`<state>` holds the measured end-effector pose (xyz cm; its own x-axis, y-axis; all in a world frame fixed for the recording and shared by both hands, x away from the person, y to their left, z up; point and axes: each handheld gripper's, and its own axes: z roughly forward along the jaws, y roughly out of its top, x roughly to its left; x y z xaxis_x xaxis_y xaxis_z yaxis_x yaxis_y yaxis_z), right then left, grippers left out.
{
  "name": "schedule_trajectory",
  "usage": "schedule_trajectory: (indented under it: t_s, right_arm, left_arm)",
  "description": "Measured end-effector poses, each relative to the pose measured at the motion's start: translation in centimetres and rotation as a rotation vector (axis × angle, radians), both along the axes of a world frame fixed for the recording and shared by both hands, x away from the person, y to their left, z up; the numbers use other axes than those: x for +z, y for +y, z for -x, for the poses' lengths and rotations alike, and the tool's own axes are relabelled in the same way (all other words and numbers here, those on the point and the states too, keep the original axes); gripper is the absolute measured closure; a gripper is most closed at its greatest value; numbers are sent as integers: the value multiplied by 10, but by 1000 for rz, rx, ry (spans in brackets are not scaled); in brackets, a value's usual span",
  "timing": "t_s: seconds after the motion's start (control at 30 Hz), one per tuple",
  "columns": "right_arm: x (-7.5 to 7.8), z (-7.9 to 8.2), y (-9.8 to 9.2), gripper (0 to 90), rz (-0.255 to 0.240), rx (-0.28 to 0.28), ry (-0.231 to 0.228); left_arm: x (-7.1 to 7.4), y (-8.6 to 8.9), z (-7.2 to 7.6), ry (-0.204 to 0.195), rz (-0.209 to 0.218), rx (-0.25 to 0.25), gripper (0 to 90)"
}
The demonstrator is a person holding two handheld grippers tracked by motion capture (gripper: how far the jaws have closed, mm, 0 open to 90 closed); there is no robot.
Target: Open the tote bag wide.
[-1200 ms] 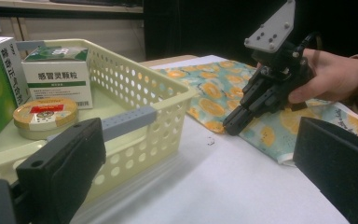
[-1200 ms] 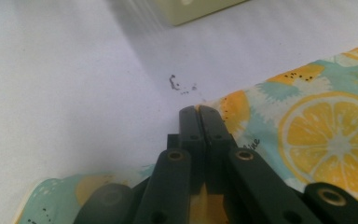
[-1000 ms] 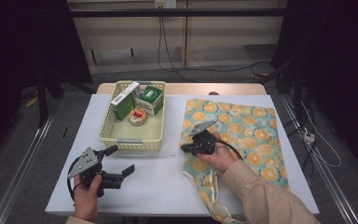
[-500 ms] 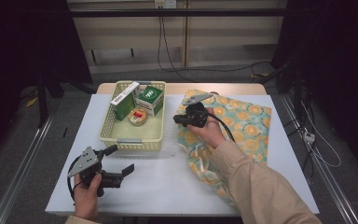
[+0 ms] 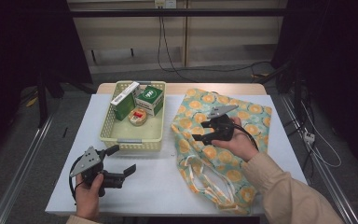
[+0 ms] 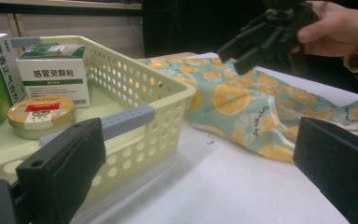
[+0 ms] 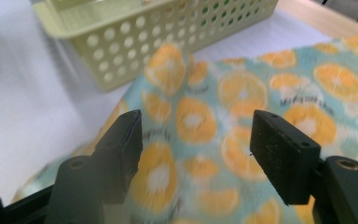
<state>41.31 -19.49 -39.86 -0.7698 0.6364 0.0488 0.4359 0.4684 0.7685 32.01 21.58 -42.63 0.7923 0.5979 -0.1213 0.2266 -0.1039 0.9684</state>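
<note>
A teal cloth bag printed with orange slices lies flat on the right half of the white table. My right gripper hovers just above the bag's middle and points left toward the basket. Its jaws have just been opening; they stand apart with nothing between them. In the right gripper view the bag lies below the open jaws. My left gripper rests at the front left of the table, open and empty. Its own view shows the bag and the right gripper farther off.
A pale yellow perforated basket stands left of the bag. It holds a green box, a white-and-green box and a round tin. The bag's white drawstrings trail toward the front edge. Cables run on the floor behind the table.
The right gripper rose from the bag's left edge, swung toward the far side, then came back over the bag's middle with its jaws parted. The bag's outline shifted. The left gripper stayed put.
</note>
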Motion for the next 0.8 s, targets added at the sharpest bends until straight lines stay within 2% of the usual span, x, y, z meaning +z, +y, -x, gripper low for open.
schedule_trajectory:
  t_s: [0.1,0.17,0.33,0.4,0.5,0.53,0.57,0.6,0.63,0.67,0.73,0.8]
  right_arm:
    - [-6,16,-10,349,22,9,8]
    - [-12,28,-16,348,12,11,31]
    - [-30,64,-19,354,11,56,50]
    - [-37,76,-19,380,45,68,43]
    - [-49,85,-19,489,125,62,25]
    - [-52,86,-20,525,134,54,23]
    - [-55,86,-23,567,113,49,31]
    - [-56,85,-25,663,86,53,48]
    - [-55,85,-27,769,89,56,43]
    - [-54,84,-28,816,98,54,40]
    - [-55,79,-32,879,83,40,54]
    - [-56,72,-37,892,88,7,38]
  left_arm:
    - [0,-1,0,-4,-6,-2,21]
    - [0,-3,1,-4,-13,-8,21]
    - [0,-4,1,-2,-17,-11,21]
    - [0,-4,2,-3,-16,-8,21]
    - [0,-4,2,-2,-22,-11,21]
    - [0,-4,2,-3,-22,-13,21]
    - [0,-5,2,-3,-22,-14,21]
    - [0,-5,2,-3,-22,-13,21]
    - [0,-5,2,-3,-21,-12,21]
    - [0,-5,2,-3,-22,-12,21]
    - [0,-5,2,0,-23,-11,21]
    - [0,-5,2,-2,-23,-12,21]
